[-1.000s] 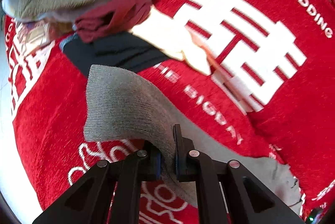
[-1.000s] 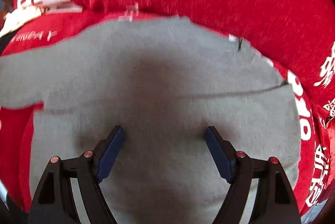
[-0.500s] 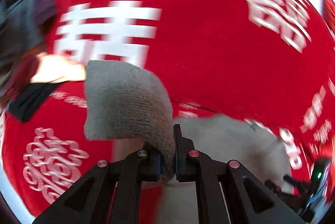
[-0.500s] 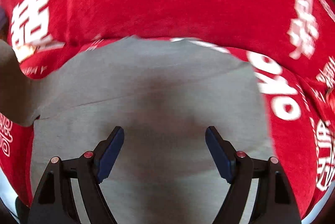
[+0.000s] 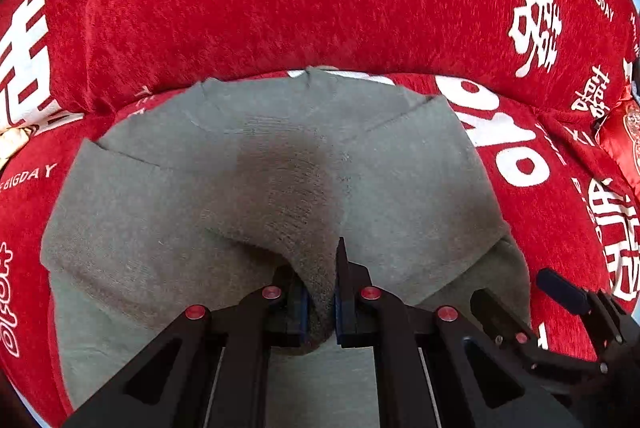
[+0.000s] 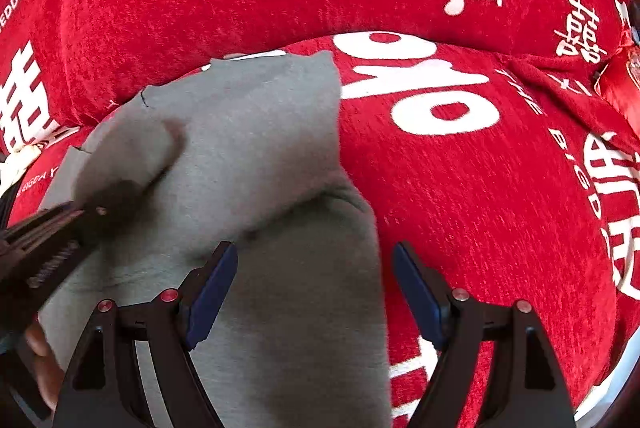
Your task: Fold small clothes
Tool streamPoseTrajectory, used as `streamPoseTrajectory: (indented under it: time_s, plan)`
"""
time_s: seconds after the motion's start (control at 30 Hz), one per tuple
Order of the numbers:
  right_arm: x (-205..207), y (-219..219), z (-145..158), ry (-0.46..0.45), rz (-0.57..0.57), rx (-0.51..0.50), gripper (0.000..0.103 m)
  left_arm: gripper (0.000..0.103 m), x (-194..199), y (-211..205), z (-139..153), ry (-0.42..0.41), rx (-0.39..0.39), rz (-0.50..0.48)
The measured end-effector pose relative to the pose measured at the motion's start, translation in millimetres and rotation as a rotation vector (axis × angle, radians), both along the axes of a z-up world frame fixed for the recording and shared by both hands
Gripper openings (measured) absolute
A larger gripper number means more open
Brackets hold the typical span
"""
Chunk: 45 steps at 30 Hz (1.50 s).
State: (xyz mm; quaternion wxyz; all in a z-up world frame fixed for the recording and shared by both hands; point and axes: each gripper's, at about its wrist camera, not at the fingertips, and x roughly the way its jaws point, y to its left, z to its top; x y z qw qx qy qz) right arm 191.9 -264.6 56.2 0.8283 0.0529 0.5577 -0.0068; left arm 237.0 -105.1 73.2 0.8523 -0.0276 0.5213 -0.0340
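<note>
Nearest in the left wrist view, the left gripper (image 5: 320, 304) has its jaws closed narrow on a ribbed cuff (image 5: 304, 212) of the one grey garment (image 5: 168, 228), so that the cuff stands up between the two blue pads and the sleeve bends back over the body of the garment. To the right of it, low in the same view, one finger of the right gripper (image 5: 560, 292) shows beside the garment's edge. In the right wrist view the right gripper (image 6: 314, 284) has its jaws wide apart and holds nothing; its left pad is over the grey cloth and its right pad is over the red cover (image 6: 500, 188). The left gripper (image 6: 90, 212) comes in from the left edge there, with the cuff in it. The garment lies spread on the red cover, with two folds visible near its far side, one on the left and one on the right. Behind the garment the cover rises to a thick roll printed with white characters and the words "THE BIGDAY". At the far right a small red satin item (image 5: 628, 136) lies at the edge; what it is I cannot tell.
</note>
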Motion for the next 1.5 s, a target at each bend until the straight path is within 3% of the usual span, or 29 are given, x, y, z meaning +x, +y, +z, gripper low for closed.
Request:
streamPoseTrajectory:
  time_s: [0.2,0.37,0.4,0.43,0.47,0.5,0.57,0.67,0.8,0.9,1.13,1.27,1.3,1.33,1.37,1.43,1.5]
  plan:
    - [-3,-18,-4,-0.013,-0.032,0.053,0.082,0.01,10,-16,14,-0.01,-0.022,-0.026]
    - [-6,-30,-7,-0.019,-0.054,0.09,0.082,0.01,24,-31,-7,0.089,-0.007,-0.046]
    - [-7,-33,-7,-0.021,-0.056,0.092,0.082,0.023,25,-33,-12,0.109,0.004,-0.048]
    - [-8,-35,-7,-0.024,-0.058,0.092,0.082,0.056,25,-35,-15,0.132,-0.006,-0.063]
    - [-9,-38,-6,-0.026,-0.06,0.091,0.082,0.072,24,-35,-16,0.142,-0.012,-0.071]
    - [-9,-41,-5,-0.032,-0.062,0.093,0.082,0.08,22,-33,-13,0.122,-0.006,-0.061]
    - [-12,-46,-1,-0.043,-0.064,0.101,0.082,0.08,16,-25,-5,0.085,-0.004,-0.039]
    - [-15,-50,7,-0.068,-0.059,0.126,0.082,0.08,11,-3,12,0.108,-0.139,-0.075]
    - [-13,-38,18,-0.106,0.005,0.161,0.082,0.08,-12,43,38,0.053,-0.23,-0.046]
    - [-5,-18,21,-0.115,0.054,0.163,0.082,0.08,-19,73,42,0.04,-0.278,0.0]
    - [28,60,20,-0.1,0.199,0.148,0.083,0.08,-12,140,5,0.072,-0.174,0.204]
    - [48,107,2,-0.054,0.292,0.027,0.082,0.08,-11,174,-20,0.132,-0.244,0.31]
    - [55,115,-7,-0.035,0.292,-0.013,0.075,0.08,-11,175,-20,0.128,-0.246,0.305]
    - [60,115,-13,-0.024,0.274,-0.043,0.06,0.08,-12,173,-18,0.124,-0.238,0.292]
    - [66,109,-20,-0.009,0.239,-0.046,0.019,0.08,-12,171,-17,0.123,-0.223,0.27]
    - [70,83,-24,0.023,0.158,0.089,0.014,0.08,-12,164,-17,0.123,-0.208,0.24]
    - [63,60,-20,-0.018,0.095,0.148,0.014,0.08,-13,158,-23,0.126,-0.17,0.214]
